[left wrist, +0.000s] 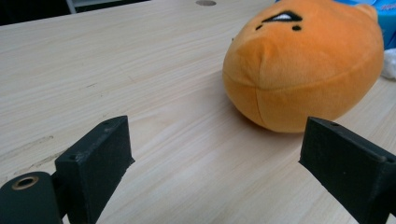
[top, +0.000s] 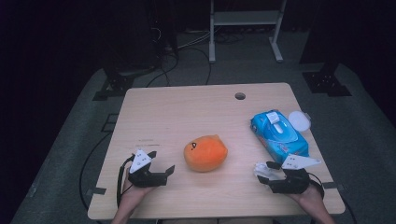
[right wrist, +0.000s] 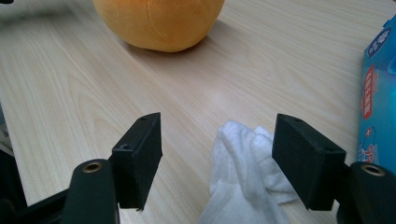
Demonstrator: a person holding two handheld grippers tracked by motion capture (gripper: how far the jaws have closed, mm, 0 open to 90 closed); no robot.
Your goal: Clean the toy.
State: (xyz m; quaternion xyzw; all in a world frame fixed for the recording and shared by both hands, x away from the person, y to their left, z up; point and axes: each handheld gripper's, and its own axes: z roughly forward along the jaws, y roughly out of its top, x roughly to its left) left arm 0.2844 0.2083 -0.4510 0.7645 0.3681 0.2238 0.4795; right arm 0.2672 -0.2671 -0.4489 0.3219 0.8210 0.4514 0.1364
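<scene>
1. Hovering low at the near edge of the surface (top: 154, 102), both tongs are spread wide. Left tongs (top: 161, 173) hold nothing, jaws well apart, aimed at the orange plush toy (top: 205, 152), which sits mid-surface, slightly toward the near side.
2. Right tongs (top: 266, 172) are also open; a crumpled white wipe (right wrist: 243, 182) lies between the jaws, against or just beside the right-hand one, not clamped.
3. Risk: closing the right tongs off-centre probably catches a loose fold only, so the wipe may slip out or drag when lifted.
4. Risk: the plush toy is round and soft. A push from the wipe likely rolls or slides it unless the left tongs steady it first.
5. Risk: the left tongs squeezing near the toy's rounded edge could squirt it sideways toward the blue wet-wipe pack (top: 279, 135).
6. Risk: the right tongs sit close to the pack, so a sideways swing could knock it or the round white lid (top: 299, 121) beside it.
7. High view gives the layout: toy between both hands, pack at right, lid just beyond it, cable hole (top: 240, 96) at the far edge.
8. Left gripper view adds the toy's face markings (left wrist: 283, 17) and its seam, and bare surface between its jaws.
9. Right gripper view shows the wipe's folds and where they lie against the jaws, which the high view leaves too small to judge.
</scene>
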